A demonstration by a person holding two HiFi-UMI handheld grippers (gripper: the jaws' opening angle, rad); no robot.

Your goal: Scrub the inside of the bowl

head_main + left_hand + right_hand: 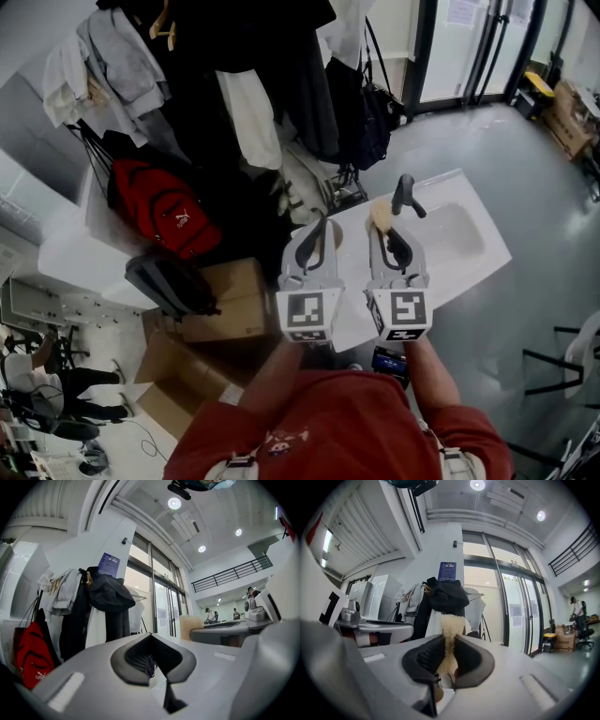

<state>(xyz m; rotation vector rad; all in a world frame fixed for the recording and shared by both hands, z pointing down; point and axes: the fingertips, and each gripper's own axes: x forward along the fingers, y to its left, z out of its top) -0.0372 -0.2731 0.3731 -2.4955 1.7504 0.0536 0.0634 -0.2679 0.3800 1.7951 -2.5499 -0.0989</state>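
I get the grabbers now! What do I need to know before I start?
Left gripper: shut, nothing in it, held level.
Right gripper: shut on the fluffy cream-coloured scrubbing sponge, also held level.
Where things are: both grippers are in front of the person, over the near edge of the white counter with the sunken basin. No bowl shows in any view.
Done: the sponge is in hand.
Left: everything else. Find the bowl, probably steady it with the left gripper, then scrub its inside with the sponge.
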